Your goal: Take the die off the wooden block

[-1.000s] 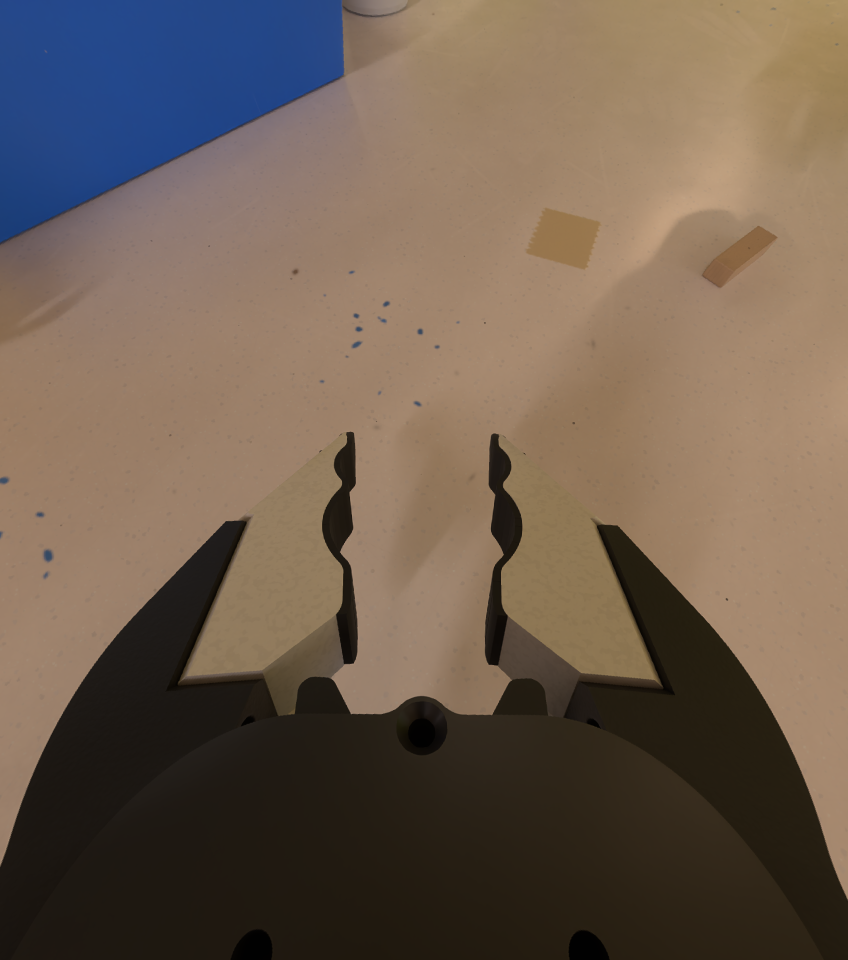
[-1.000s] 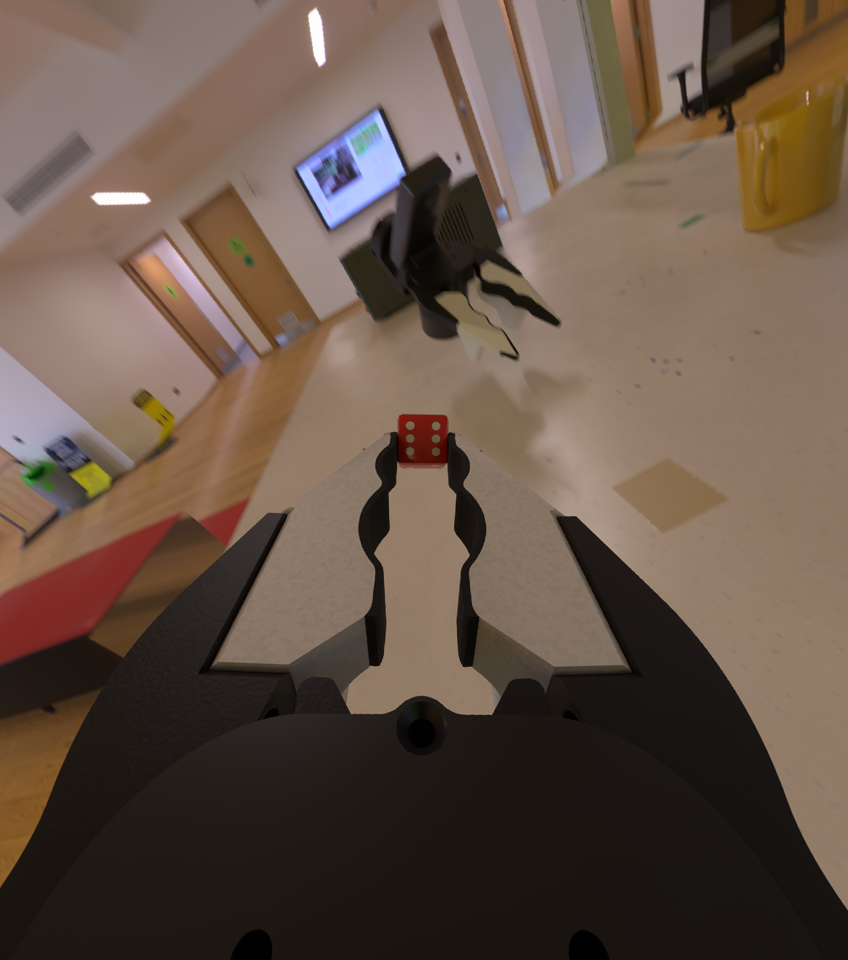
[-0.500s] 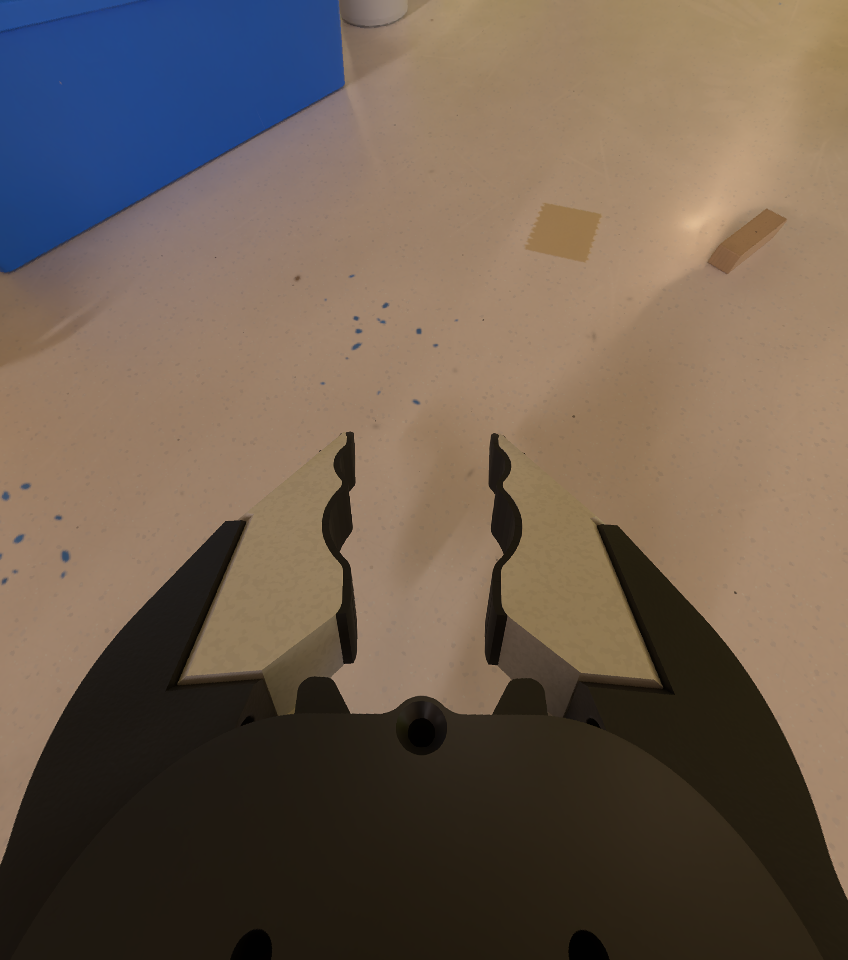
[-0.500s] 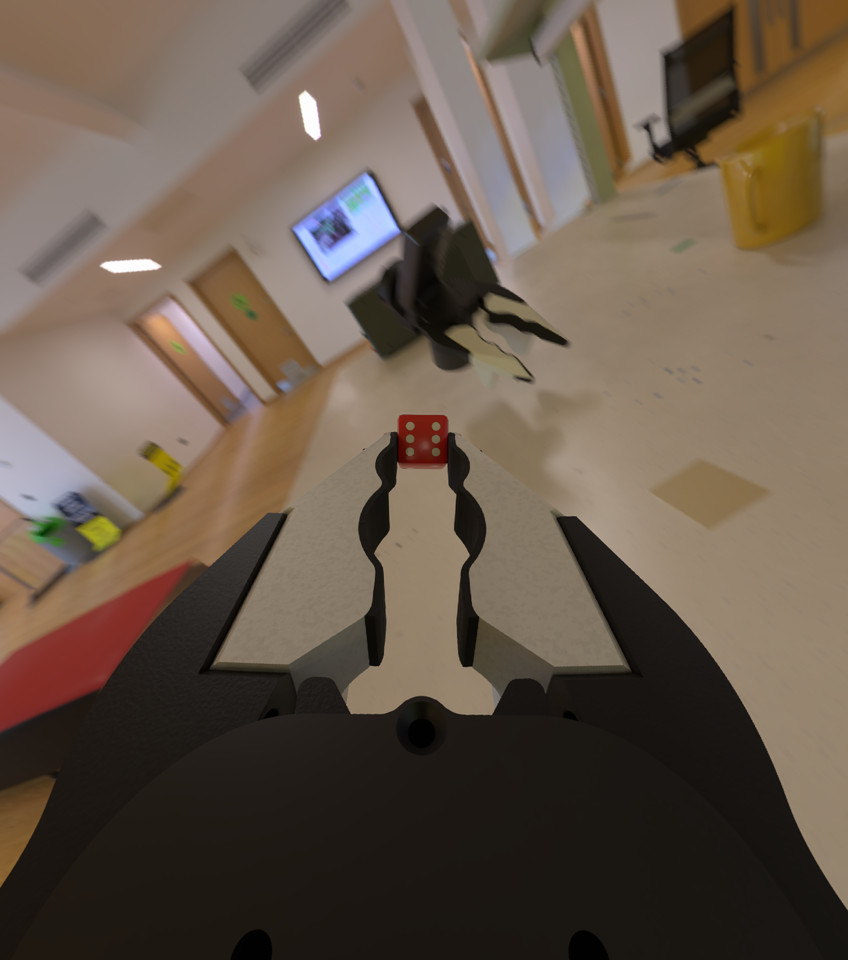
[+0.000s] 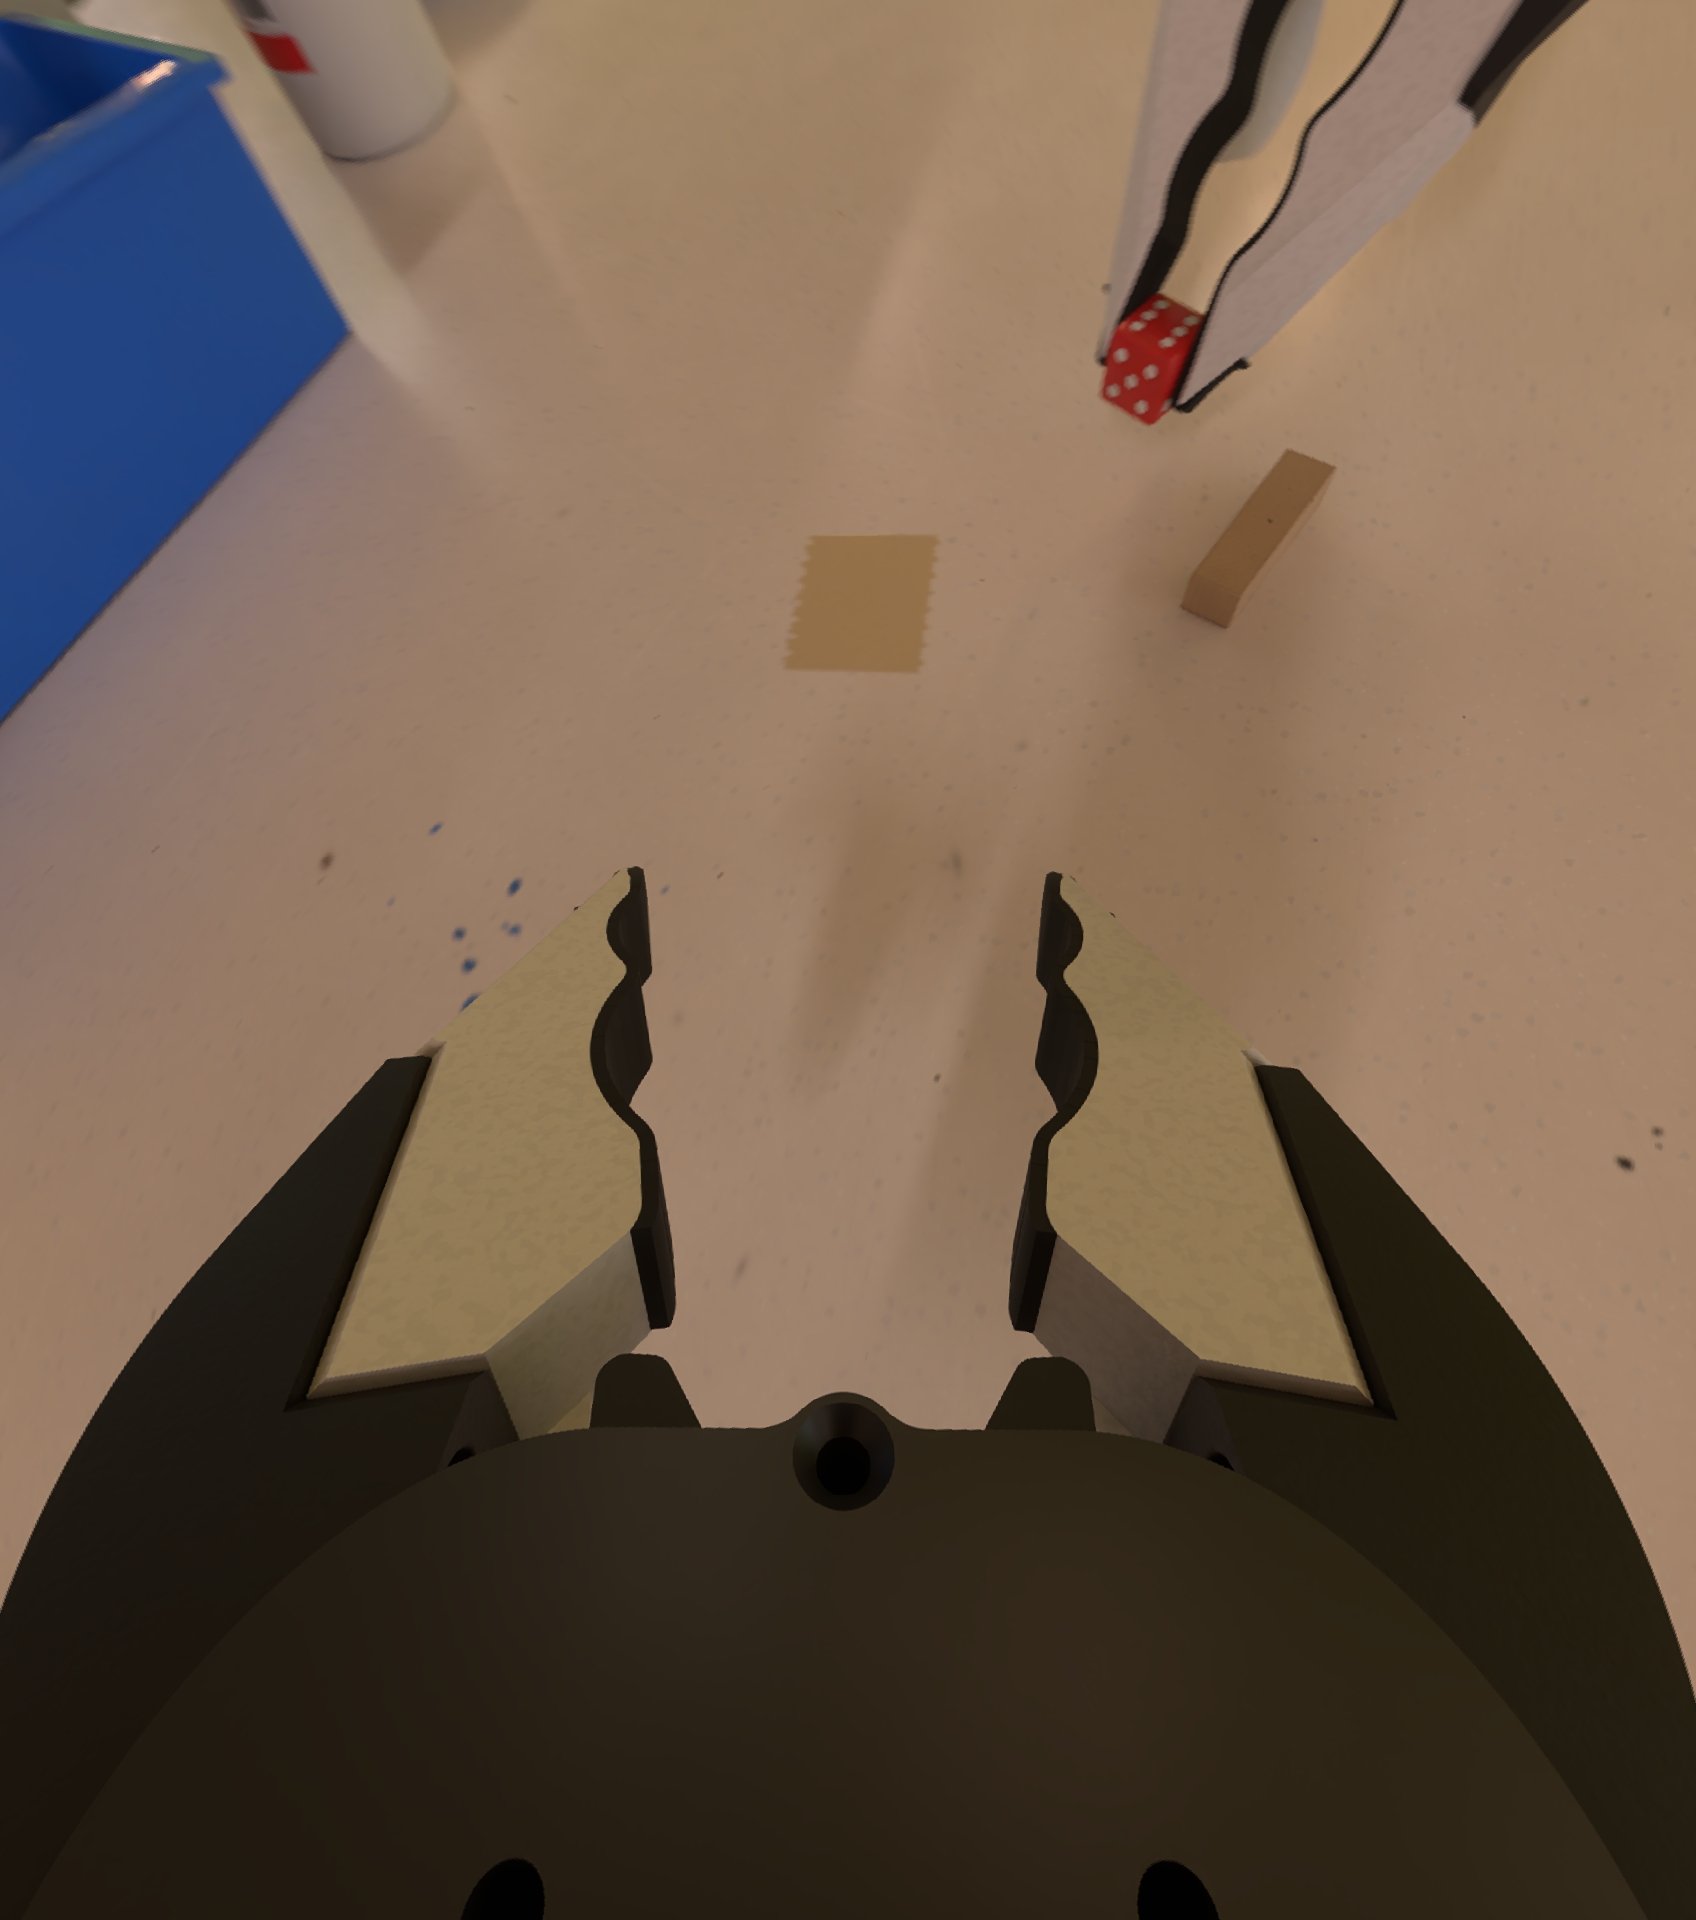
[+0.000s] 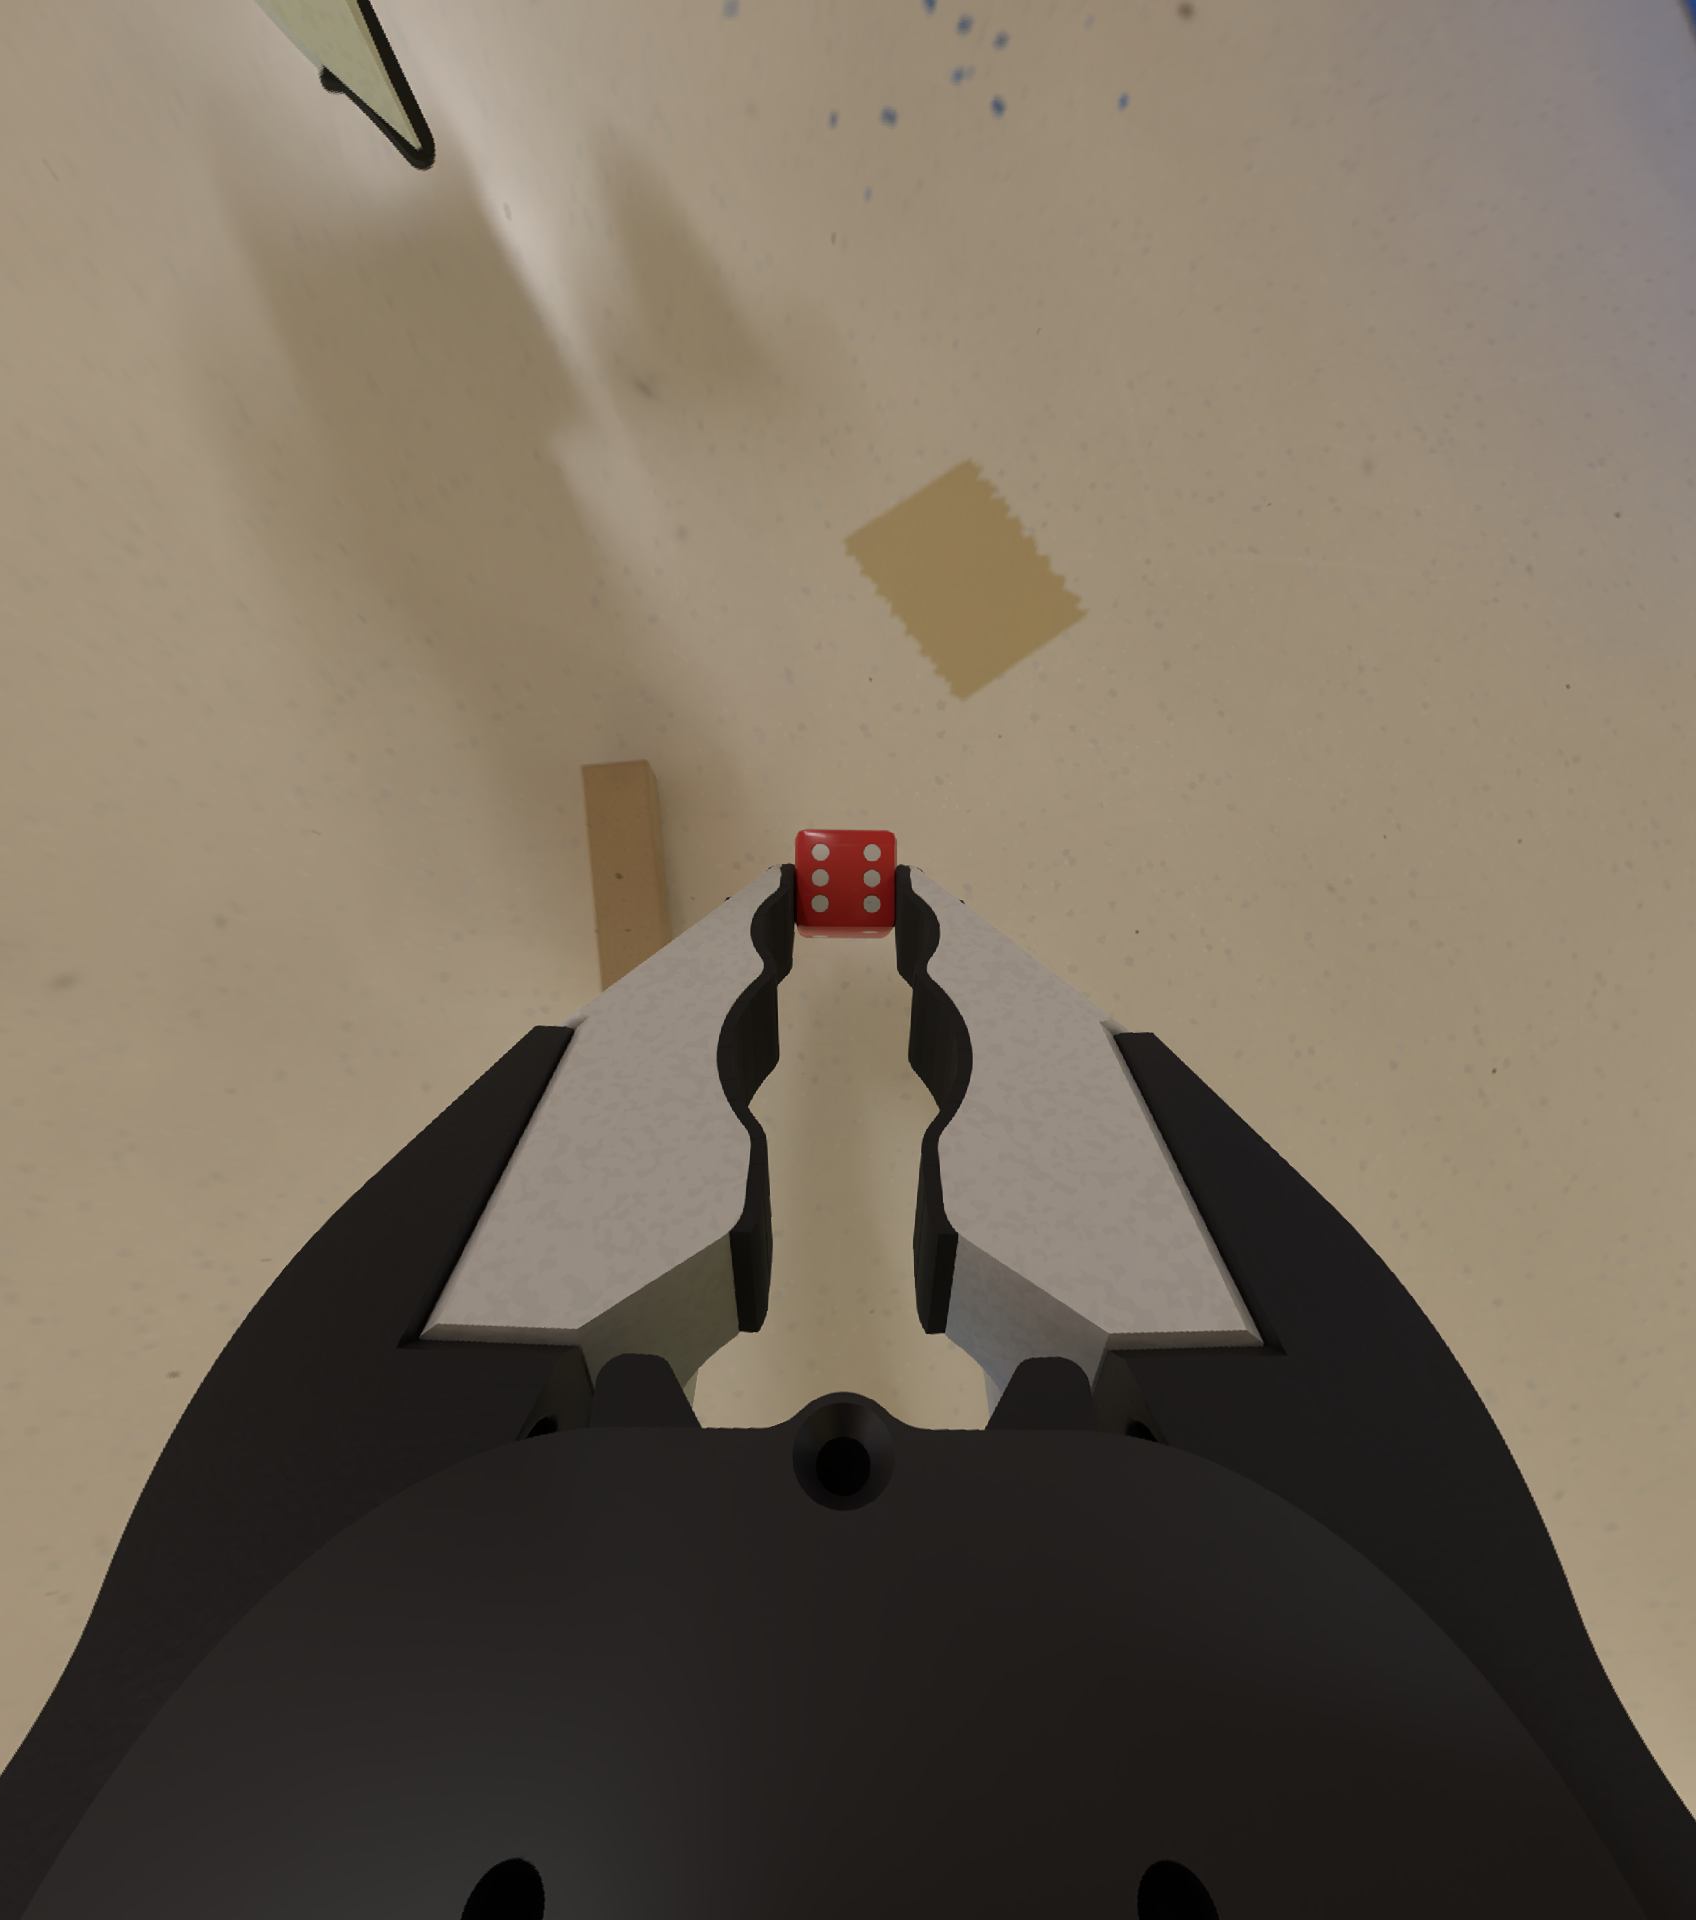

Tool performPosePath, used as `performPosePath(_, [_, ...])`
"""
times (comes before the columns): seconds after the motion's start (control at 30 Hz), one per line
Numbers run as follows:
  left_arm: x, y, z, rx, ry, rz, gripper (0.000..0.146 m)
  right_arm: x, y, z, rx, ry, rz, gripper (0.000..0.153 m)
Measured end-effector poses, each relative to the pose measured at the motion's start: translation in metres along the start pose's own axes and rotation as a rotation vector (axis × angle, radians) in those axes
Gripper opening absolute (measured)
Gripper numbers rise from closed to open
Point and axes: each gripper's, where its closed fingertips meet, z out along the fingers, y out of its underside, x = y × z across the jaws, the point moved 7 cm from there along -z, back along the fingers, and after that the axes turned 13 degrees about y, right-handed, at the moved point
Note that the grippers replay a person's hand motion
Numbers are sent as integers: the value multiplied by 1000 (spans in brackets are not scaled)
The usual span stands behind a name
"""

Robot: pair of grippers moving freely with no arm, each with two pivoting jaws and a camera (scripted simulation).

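My right gripper (image 6: 844, 883) is shut on a red die (image 6: 844, 881) with white pips, held at the fingertips above the table. The wooden block (image 6: 624, 868) lies bare on the table just left of the die in the right wrist view. In the left wrist view the right gripper (image 5: 1164, 358) comes down from the top right with the die (image 5: 1147, 355) in it, a little beyond the wooden block (image 5: 1257, 537). My left gripper (image 5: 842, 883) is open and empty, hovering over bare table short of the block.
A blue bin (image 5: 44, 384) stands at the far left, with a white cylinder (image 5: 366, 73) behind it. A tan square patch (image 5: 863, 603) lies flat on the table; it also shows in the right wrist view (image 6: 963, 577). Blue and dark specks dot the table.
My right gripper has tilted from looking out over the room to looking down at the table, still holding the die. My left gripper's jaws have opened wider and the right gripper has come into its view.
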Motion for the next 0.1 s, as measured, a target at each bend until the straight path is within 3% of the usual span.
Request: performPosePath(0.1, [2, -14, 21, -110, 17, 47, 80, -2, 1, 11, -40, 13, -81, 18])
